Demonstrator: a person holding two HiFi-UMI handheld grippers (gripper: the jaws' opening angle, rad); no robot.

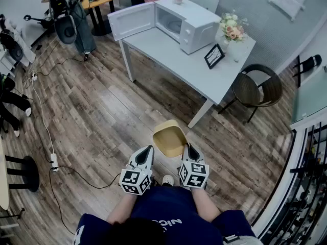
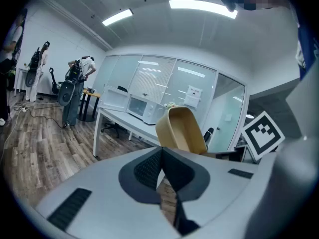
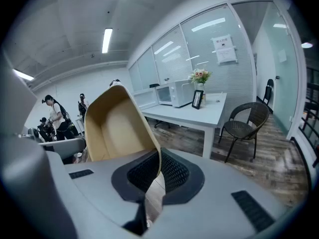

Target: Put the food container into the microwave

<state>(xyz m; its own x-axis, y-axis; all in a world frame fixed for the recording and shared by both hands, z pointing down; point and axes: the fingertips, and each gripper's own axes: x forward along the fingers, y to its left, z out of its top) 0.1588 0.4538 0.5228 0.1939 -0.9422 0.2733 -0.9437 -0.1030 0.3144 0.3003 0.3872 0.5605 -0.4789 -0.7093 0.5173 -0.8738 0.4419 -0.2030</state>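
Edgewise in right claw (image 3: 158,169), food container (image 3: 115,126)

Bare floor (image 1: 127,106) up to table (image 1: 173,60); microwave (image 1: 196,24) door (image 1: 132,20) swung open left, cavity front unblocked, chair (image 1: 255,88) off to rt.

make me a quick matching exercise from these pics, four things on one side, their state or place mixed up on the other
1 food container
2 microwave
3 left gripper
4 chair

a door swung open
b shut and empty
c rim pinched in the right gripper
d on the floor beside the table

Pairs: 1-c, 2-a, 3-b, 4-d
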